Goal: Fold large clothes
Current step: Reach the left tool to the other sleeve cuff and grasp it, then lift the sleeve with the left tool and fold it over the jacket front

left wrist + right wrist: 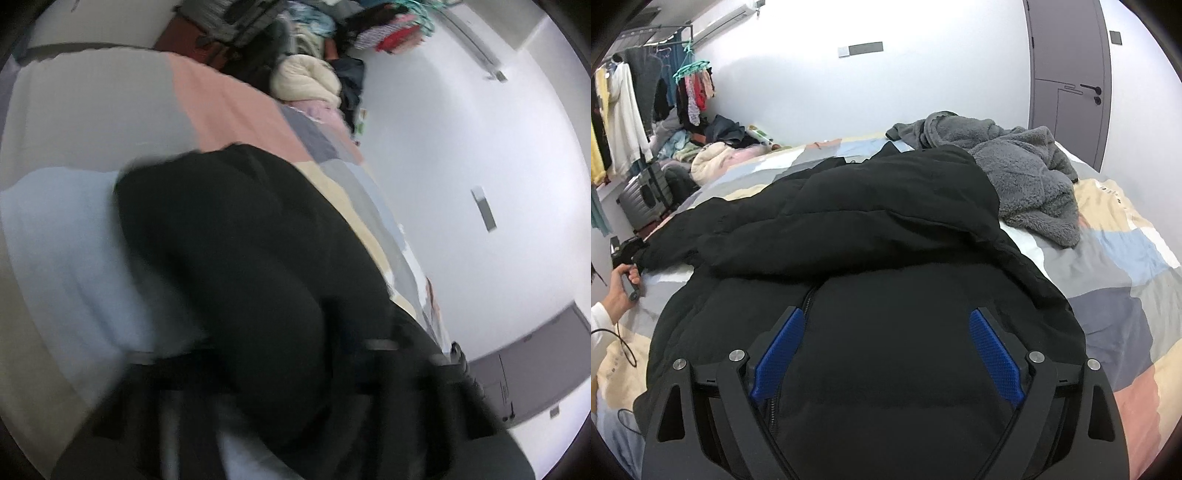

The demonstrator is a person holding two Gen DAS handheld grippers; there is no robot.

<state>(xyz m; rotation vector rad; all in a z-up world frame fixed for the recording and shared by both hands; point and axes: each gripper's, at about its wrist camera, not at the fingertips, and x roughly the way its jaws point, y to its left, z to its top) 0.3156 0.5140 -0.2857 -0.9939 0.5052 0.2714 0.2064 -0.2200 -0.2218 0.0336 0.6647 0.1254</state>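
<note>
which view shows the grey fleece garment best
The right wrist view: the grey fleece garment lies crumpled in sharp focus on the bed, behind the black jacket. The left wrist view does not show it at all, only blurred jacket and bedding.

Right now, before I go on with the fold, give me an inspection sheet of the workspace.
Surface: bed with patchwork cover, mostly covered by clothes.
Job's things: black puffer jacket spread across the bed, zipper facing up, one sleeve reaching toward the left tool.
Clutter: grey fleece garment crumpled beside the jacket, touching it.
Grippers: right tool open above the jacket's lower front; left tool at the sleeve end, blurred in its own view, grip unclear.
Cables: black cable looping over the bed edge near the person's hand.
Surroundings: clothes rack, suitcase, closed door.
</note>
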